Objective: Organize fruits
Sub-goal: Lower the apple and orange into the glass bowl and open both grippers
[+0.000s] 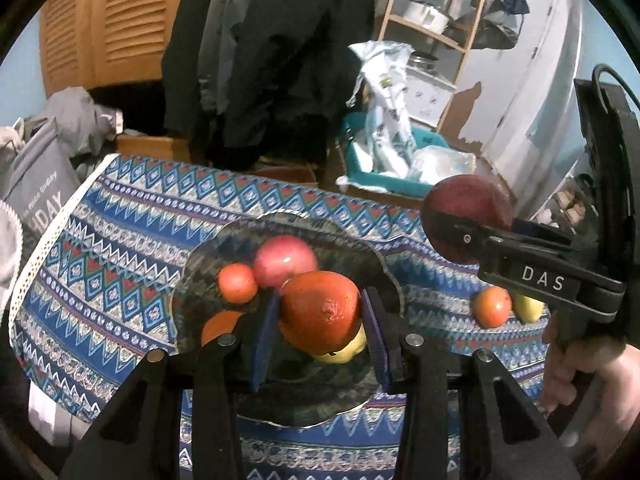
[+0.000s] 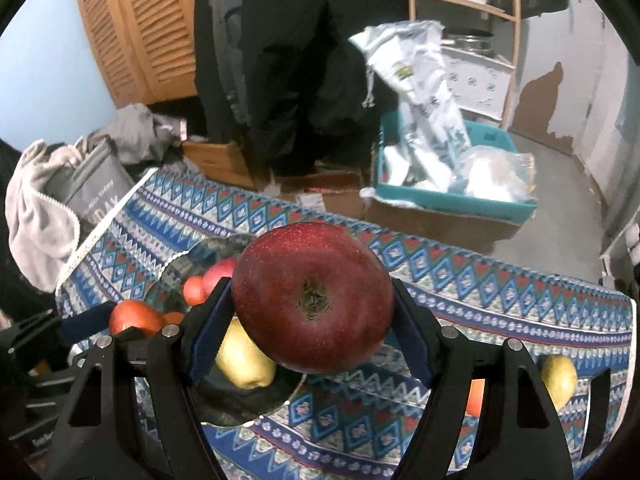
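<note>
Left gripper [image 1: 320, 312]: jaws clamped on an orange [image 1: 320, 308], blue pads bearing on its two flanks. The fruit hangs over the dark plate [image 1: 384, 272]; whether it touches the yellow fruit [image 1: 344, 354] beneath cannot be told.

Right gripper [image 2: 312, 312]: jaws clamped on a dark red apple [image 2: 312, 300], blossom end facing the camera, pads at its widest girth. Carried clear of the cloth, above the plate's near edge.

Handling, by judgement: the orange is moderately heavy, its pebbled rind grippy and slightly yielding, and tolerates a firm hold across the middle. The apple is heavier, hard, waxy and smooth, so more apt to slip or roll between flat pads. It is best held at the equator as now, and it bruises if dropped onto the other fruit.

On the plate: a pink-red apple [image 1: 285, 261], a small orange-red fruit [image 1: 237, 283], another orange piece [image 1: 220, 326] half hidden behind the left jaw, and the yellow fruit.

Off the plate, on the patterned tablecloth [image 1: 120, 240]: an orange-red fruit [image 1: 492, 306] touching or just beside a yellow one [image 1: 528, 309], well apart from the plate, not yet gathered.

Beyond the table: a teal bin [image 2: 452, 200] with plastic bags, dark hanging coats [image 2: 288, 60], louvred wooden doors [image 2: 140, 28].
</note>
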A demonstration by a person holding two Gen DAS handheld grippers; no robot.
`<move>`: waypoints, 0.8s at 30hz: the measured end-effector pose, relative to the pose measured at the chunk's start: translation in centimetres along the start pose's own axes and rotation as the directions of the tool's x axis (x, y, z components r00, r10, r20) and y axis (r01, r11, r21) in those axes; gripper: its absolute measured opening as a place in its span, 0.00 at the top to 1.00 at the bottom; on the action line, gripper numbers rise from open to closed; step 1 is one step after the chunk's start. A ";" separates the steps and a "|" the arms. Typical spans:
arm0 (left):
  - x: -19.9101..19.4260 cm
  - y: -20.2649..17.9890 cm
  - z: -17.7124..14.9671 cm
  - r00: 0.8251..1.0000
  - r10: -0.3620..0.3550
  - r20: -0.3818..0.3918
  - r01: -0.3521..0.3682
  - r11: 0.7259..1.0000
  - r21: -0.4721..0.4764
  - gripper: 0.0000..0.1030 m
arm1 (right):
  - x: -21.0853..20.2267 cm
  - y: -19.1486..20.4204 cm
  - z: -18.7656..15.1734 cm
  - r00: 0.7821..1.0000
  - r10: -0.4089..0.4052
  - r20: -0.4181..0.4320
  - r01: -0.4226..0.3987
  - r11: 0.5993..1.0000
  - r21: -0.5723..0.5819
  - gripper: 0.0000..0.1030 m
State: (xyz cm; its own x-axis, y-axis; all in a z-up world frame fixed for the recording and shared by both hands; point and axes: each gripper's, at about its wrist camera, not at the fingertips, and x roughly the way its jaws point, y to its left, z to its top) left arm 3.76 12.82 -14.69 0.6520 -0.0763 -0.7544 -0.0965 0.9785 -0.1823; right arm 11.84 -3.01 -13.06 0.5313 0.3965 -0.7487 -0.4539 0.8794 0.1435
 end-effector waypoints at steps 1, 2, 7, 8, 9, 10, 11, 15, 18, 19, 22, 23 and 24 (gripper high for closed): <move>0.2 0.2 -0.1 1.000 0.004 -0.004 -0.004 1.000 -0.001 0.59 | 0.4 0.2 0.0 1.000 0.003 -0.008 -0.003 1.000 -0.004 0.27; 0.5 0.5 -0.3 1.000 0.013 -0.011 -0.013 1.000 -0.004 0.59 | 0.8 0.4 -0.1 1.000 0.006 -0.016 -0.006 1.000 -0.007 0.26; 2.0 1.5 -1.0 0.998 0.025 -0.053 -0.026 0.999 -0.024 0.59 | 3.2 1.4 -0.5 0.997 0.028 -0.069 -0.029 1.000 -0.008 0.26; 2.3 1.6 -1.1 0.998 0.024 -0.064 -0.026 0.999 -0.028 0.59 | 3.6 1.5 -0.5 0.996 0.029 -0.080 -0.029 1.000 -0.008 0.26; 2.6 1.7 -1.2 0.997 0.024 -0.073 -0.026 0.999 -0.031 0.59 | 4.0 1.5 -0.7 0.995 0.030 -0.093 -0.031 0.999 -0.008 0.26; 2.9 1.8 -1.4 0.996 0.025 -0.085 -0.028 0.999 -0.035 0.59 | 4.5 1.6 -0.8 0.994 0.034 -0.107 -0.035 0.999 -0.005 0.26; 3.1 1.9 -1.5 0.995 0.026 -0.091 -0.029 0.999 -0.038 0.59 | 5.0 1.6 -0.9 0.992 0.039 -0.117 -0.040 0.999 0.000 0.27; 3.7 1.9 -1.8 0.993 0.030 -0.116 -0.035 0.998 -0.043 0.59 | 6.4 1.7 -1.3 0.987 0.045 -0.152 -0.045 0.999 0.007 0.26; 4.0 1.9 -2.0 0.992 0.035 -0.124 -0.041 0.998 -0.041 0.59 | 7.4 1.9 -1.6 0.983 0.051 -0.178 -0.050 0.999 0.010 0.26; 4.1 1.9 -2.1 0.991 0.037 -0.129 -0.043 0.998 -0.042 0.59 | 7.7 2.0 -1.7 0.981 0.053 -0.186 -0.052 0.999 0.012 0.26; 4.6 2.2 -2.3 0.989 0.040 -0.146 -0.048 0.998 -0.050 0.59 | 8.5 2.3 -2.0 0.976 0.060 -0.210 -0.060 0.998 0.009 0.26; 4.9 2.3 -2.4 0.987 0.040 -0.153 -0.049 0.997 -0.054 0.59 | 8.7 2.5 -2.1 0.974 0.061 -0.217 -0.062 0.998 0.005 0.26; 5.0 2.4 -2.5 0.986 0.040 -0.159 -0.050 0.997 -0.059 0.59 | 9.0 2.7 -2.2 0.973 0.062 -0.224 -0.064 0.998 0.000 0.26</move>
State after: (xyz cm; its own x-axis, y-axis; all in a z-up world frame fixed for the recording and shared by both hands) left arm 4.93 14.28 -20.48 0.5193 -0.0668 -0.8520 -0.1729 0.9681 -0.1813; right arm 13.81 2.30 -20.83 0.3280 0.3814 -0.8642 -0.4869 0.8522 0.1913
